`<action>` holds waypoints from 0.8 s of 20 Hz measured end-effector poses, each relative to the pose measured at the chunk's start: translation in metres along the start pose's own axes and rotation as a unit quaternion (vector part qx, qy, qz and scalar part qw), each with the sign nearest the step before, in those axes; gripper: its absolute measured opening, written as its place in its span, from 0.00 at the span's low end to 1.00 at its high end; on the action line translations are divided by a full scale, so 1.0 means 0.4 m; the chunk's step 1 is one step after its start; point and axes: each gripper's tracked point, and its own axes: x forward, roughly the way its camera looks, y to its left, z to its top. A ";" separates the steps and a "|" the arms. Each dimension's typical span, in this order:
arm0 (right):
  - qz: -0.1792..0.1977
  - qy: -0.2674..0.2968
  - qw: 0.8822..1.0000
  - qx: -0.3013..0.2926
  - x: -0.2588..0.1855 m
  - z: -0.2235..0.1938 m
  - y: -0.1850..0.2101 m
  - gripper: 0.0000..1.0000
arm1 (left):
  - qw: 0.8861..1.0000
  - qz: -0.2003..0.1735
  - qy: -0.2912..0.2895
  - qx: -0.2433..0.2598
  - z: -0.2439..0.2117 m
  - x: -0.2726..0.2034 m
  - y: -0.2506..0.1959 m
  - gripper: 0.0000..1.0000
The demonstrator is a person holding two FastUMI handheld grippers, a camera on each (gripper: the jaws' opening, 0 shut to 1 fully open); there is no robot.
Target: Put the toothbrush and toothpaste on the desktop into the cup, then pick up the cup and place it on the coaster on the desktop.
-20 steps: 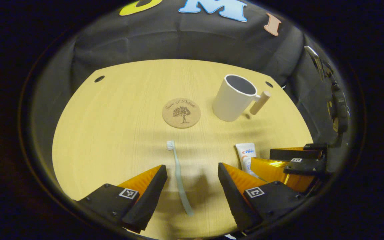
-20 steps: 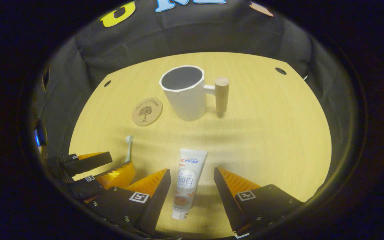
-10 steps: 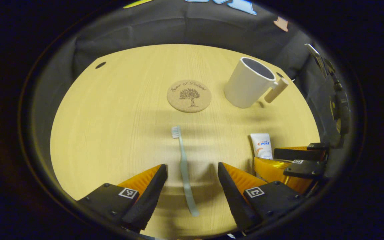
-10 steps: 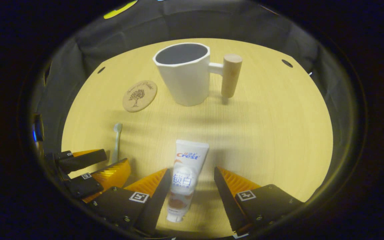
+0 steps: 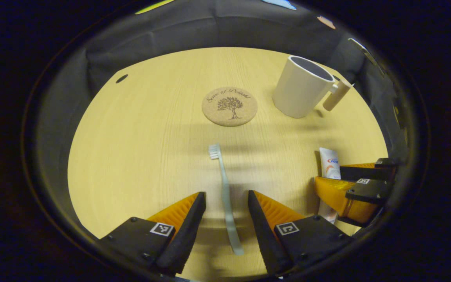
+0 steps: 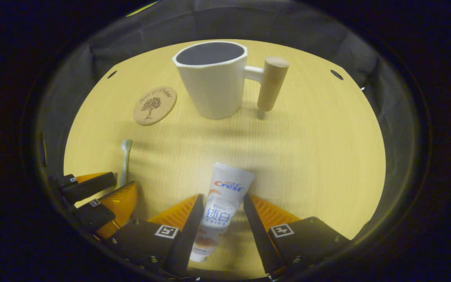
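So nothing is in the cup (image 6: pixel 213 80) yet: my left gripper (image 5: pixel 225 203) straddles the toothbrush (image 5: pixel 225 196), my right gripper (image 6: pixel 220 207) the toothpaste (image 6: pixel 221 203), fingers not clearly clamped. Both lie on the tabletop (image 5: pixel 139 137); the coaster (image 5: pixel 229 106) waits bare.

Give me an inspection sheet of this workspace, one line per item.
Surface: light wooden desktop, round holes near its far corners.
Toothbrush: flat on the desktop, between the left gripper fingers, gaps on both sides.
Toothpaste: lying flat, cap toward the camera, between the right gripper fingers; contact cannot be told.
Cup: upright, looks empty, wooden handle, standing off the coaster.
Coaster: round cork, bare.
Clutter: nothing seen.
Grippers: left open; right narrowed around the tube.
Cables: nothing seen.
Surroundings: black cloth wall.
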 end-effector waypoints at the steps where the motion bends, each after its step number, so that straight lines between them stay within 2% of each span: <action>1: 0.000 0.003 1.000 -0.005 0.001 0.001 -0.001 0.71 | 1.000 0.001 -0.002 -0.002 0.007 0.003 0.002 0.80; 2: 0.003 0.003 1.000 0.001 -0.004 0.000 0.007 0.70 | 1.000 0.001 -0.004 -0.003 0.008 0.002 0.003 0.64; 4: -0.005 0.010 1.000 -0.002 -0.004 -0.005 -0.002 0.48 | 1.000 0.000 0.001 0.005 0.008 0.001 0.000 0.64; 5: -0.002 0.013 1.000 -0.002 -0.004 -0.005 -0.004 0.48 | 1.000 0.000 -0.003 0.007 0.013 0.005 0.003 0.64; 6: -0.003 0.016 1.000 0.000 -0.008 -0.008 -0.002 0.40 | 1.000 0.001 -0.001 0.006 0.015 0.007 0.000 0.33; 8: -0.006 0.015 1.000 0.002 -0.010 -0.005 -0.004 0.39 | 1.000 0.004 0.002 0.015 0.016 0.010 0.002 0.31; 9: 0.002 0.018 1.000 0.008 -0.012 -0.005 0.005 0.34 | 1.000 0.005 0.001 0.007 0.023 0.019 0.005 0.28; 10: 0.005 0.015 1.000 0.008 -0.010 -0.005 0.006 0.29 | 1.000 0.009 0.002 0.006 0.022 0.007 0.000 0.14; 12: 0.009 0.003 1.000 0.015 -0.017 0.006 0.006 0.29 | 1.000 0.013 0.000 0.011 0.026 0.014 0.000 0.14; 13: 0.014 0.011 1.000 0.020 -0.013 -0.002 0.008 0.19 | 1.000 0.015 0.006 0.008 0.023 0.012 -0.001 0.08; 14: 0.017 0.005 1.000 0.025 -0.014 0.000 0.009 0.14 | 1.000 0.014 0.002 0.009 0.027 0.008 -0.002 0.08; 16: 0.025 0.002 0.999 0.032 -0.013 0.004 0.011 0.14 | 1.000 0.011 0.000 0.006 0.027 0.010 0.000 0.08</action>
